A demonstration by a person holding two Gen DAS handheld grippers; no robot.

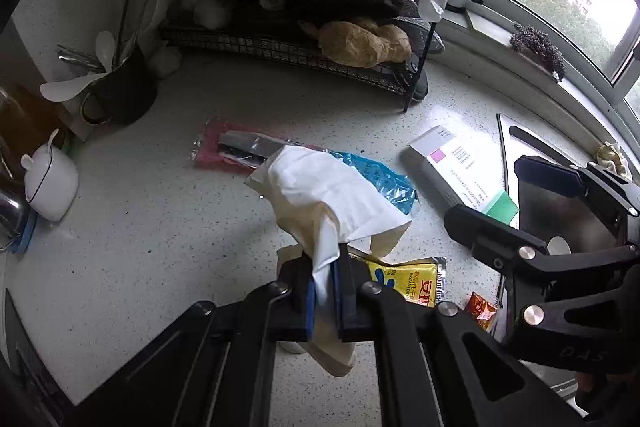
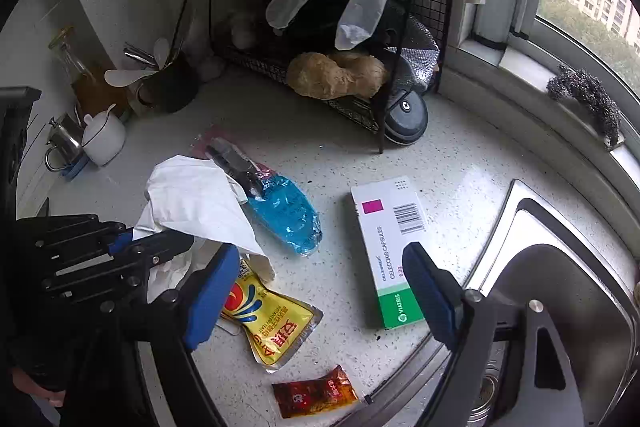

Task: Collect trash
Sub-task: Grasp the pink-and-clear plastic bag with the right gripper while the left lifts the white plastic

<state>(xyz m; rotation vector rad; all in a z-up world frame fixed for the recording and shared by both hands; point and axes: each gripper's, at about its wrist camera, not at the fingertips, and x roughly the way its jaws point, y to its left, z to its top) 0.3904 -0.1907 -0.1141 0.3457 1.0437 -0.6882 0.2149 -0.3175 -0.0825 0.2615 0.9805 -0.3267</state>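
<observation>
My left gripper point(image 1: 324, 291) is shut on a crumpled white tissue with a cream glove point(image 1: 332, 195), lifted just above the speckled counter; they also show in the right wrist view point(image 2: 196, 195). My right gripper point(image 2: 320, 291) is open and empty, hovering over a yellow sachet point(image 2: 268, 319) and beside a white medicine box point(image 2: 392, 247). A blue wrapper point(image 2: 288, 215), a pink packet point(image 1: 224, 147) and a small red sachet point(image 2: 316, 393) lie on the counter.
A black wire rack point(image 2: 340, 99) with ginger stands at the back, a clear glove hanging over it. A utensil cup point(image 1: 120, 91) and white jar point(image 1: 50, 181) stand left. A steel sink point(image 2: 560, 287) lies right, below the window sill.
</observation>
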